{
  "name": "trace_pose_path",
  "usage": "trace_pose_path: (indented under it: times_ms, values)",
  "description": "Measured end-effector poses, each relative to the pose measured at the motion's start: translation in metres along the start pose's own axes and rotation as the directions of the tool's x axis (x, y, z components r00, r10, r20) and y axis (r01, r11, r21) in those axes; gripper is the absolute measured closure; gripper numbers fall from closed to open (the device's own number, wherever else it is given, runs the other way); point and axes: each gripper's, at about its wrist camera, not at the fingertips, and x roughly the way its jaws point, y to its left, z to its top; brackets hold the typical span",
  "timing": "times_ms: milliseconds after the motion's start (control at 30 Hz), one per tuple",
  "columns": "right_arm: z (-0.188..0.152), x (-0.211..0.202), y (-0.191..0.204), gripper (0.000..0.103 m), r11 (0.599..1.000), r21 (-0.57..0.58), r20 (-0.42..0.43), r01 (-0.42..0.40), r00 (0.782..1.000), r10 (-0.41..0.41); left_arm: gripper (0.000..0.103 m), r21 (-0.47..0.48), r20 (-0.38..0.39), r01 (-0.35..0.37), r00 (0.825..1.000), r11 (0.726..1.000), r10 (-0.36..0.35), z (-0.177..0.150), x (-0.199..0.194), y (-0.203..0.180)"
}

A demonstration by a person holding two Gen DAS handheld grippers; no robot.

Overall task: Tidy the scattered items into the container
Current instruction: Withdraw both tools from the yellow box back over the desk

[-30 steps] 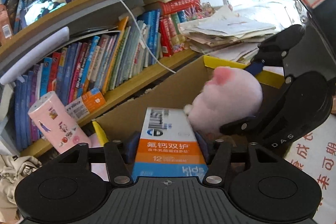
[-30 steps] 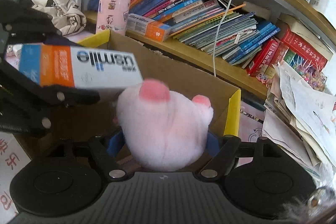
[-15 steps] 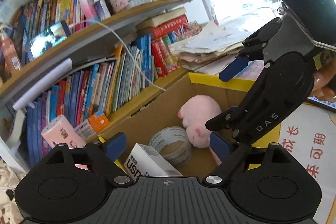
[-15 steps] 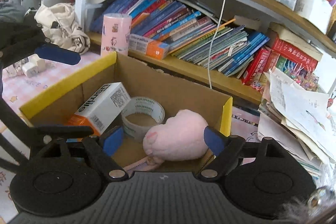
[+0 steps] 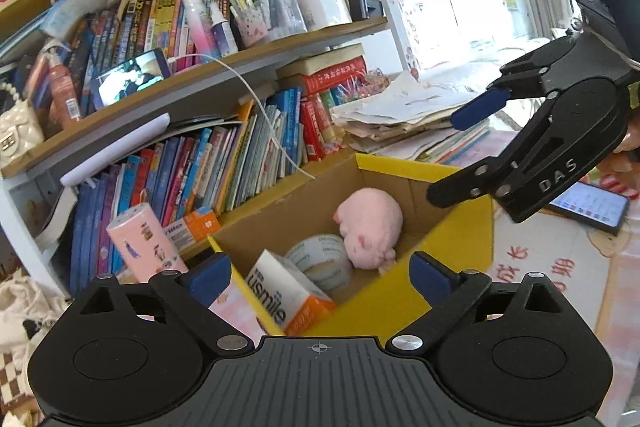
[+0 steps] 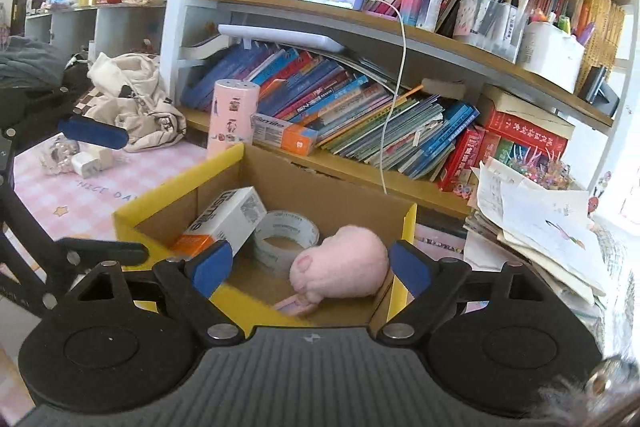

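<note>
Left wrist view: left claw [image 5: 320,277] has just been opening, now wide and empty above the cardboard box [image 5: 452,227]; inside the box lie the toothpaste carton [image 5: 288,293], tape roll [image 5: 322,259] and pink plush [image 5: 372,223]. Right wrist view: right claw [image 6: 310,267], likewise just opening, stands wide and empty over the box.

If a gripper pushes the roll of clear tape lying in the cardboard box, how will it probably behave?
The round roll of clear packing tape lies flat on its side, so it should slide rather than roll. It looks stiff and fairly light. The white-and-orange carton and the pink plush toy flank it closely, so it would probably bump them soon.
</note>
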Motion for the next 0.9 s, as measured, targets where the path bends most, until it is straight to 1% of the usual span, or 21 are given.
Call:
trace_pose_path:
  times_ms: [100, 267, 400, 500, 633, 833, 900]
  values:
    - [-0.014, -0.009, 0.008, 0.016, 1.000, -0.004, -0.014, -0.001, 1.000, 0.001, 0.003, -0.024, -0.005, -0.003, 1.000, 1.000, 0.003, -0.013, -0.012, -0.001]
    - [-0.042, -0.010, 0.025, 0.016, 1.000, 0.007, -0.067, -0.017, 0.998, 0.017, 0.002, -0.089, -0.052, 0.005, 0.999, 0.996, -0.010, -0.041, -0.023, -0.001]
    - [-0.068, -0.005, 0.038, 0.016, 0.997, 0.066, -0.112, -0.042, 0.993, 0.049, 0.002, -0.152, -0.091, 0.003, 0.996, 0.988, -0.017, -0.065, -0.033, 0.000]
    - [-0.083, -0.005, 0.046, 0.016, 0.994, 0.106, -0.131, -0.040, 0.990, 0.054, 0.002, -0.189, -0.116, -0.012, 0.993, 0.982, -0.010, -0.080, -0.040, 0.003]
    - [-0.096, -0.007, 0.054, 0.016, 0.990, 0.140, -0.132, -0.018, 0.991, 0.037, 0.002, -0.220, -0.135, -0.051, 0.991, 0.974, 0.021, -0.097, -0.050, 0.006]
    - [-0.111, -0.017, 0.072, 0.013, 0.987, 0.159, -0.097, 0.035, 0.995, -0.020, 0.002, -0.279, -0.143, -0.088, 0.989, 0.956, 0.049, -0.113, -0.063, 0.007]
    - [-0.117, -0.019, 0.078, 0.012, 0.985, 0.164, -0.088, 0.045, 0.996, -0.030, 0.002, -0.284, -0.146, -0.103, 0.987, 0.953, 0.063, -0.116, -0.065, 0.005]
